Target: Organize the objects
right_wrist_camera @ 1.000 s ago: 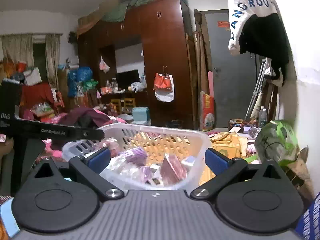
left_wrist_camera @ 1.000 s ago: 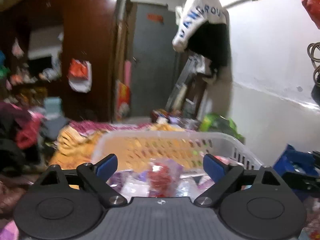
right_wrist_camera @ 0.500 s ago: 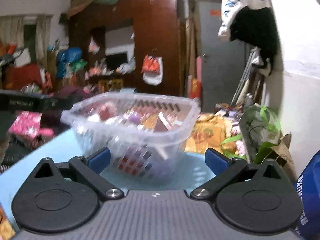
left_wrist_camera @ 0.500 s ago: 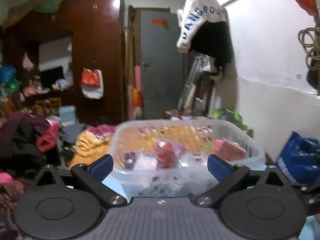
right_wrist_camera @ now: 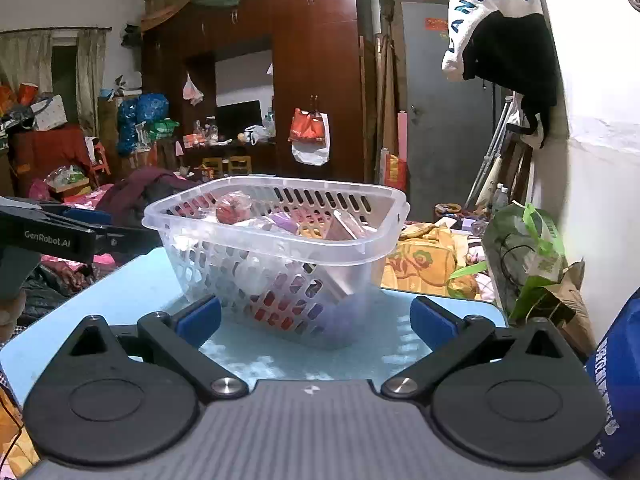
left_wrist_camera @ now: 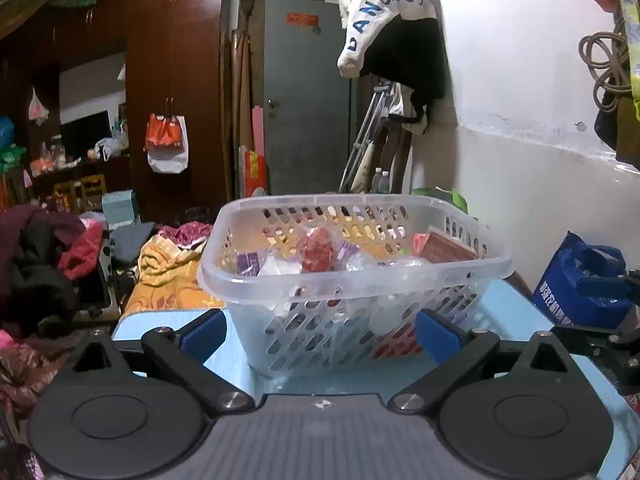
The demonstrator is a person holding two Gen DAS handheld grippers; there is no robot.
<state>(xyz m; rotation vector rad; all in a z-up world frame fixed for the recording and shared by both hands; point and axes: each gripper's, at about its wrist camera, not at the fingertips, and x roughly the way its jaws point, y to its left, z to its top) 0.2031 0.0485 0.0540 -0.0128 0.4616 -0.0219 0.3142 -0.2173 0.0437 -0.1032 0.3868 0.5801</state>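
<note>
Jaws of the left gripper (left_wrist_camera: 320,334) stand wide apart, blue pads clear of everything. Jaws of the right gripper (right_wrist_camera: 316,318) likewise spread, nothing between the pads.

Just ahead of both jaw pairs: translucent white slotted plastic basket (left_wrist_camera: 356,280), upright on a pale blue tabletop (left_wrist_camera: 508,308). Basket holds assorted wrapped packets (left_wrist_camera: 316,248), red and purple among them; individual items not resolvable. From the right wrist view the basket sits slightly left of jaw centre.

Right of the left jaws: blue fabric bag (left_wrist_camera: 580,280) at the table edge, against a white wall (left_wrist_camera: 520,120).

Beyond the basket: orange patterned cloth (left_wrist_camera: 168,276), heaped clothing, a dark brown wooden wardrobe (right_wrist_camera: 316,64), a grey door (left_wrist_camera: 304,100). White garment with blue lettering (left_wrist_camera: 384,12) hangs from the wall above.
</note>
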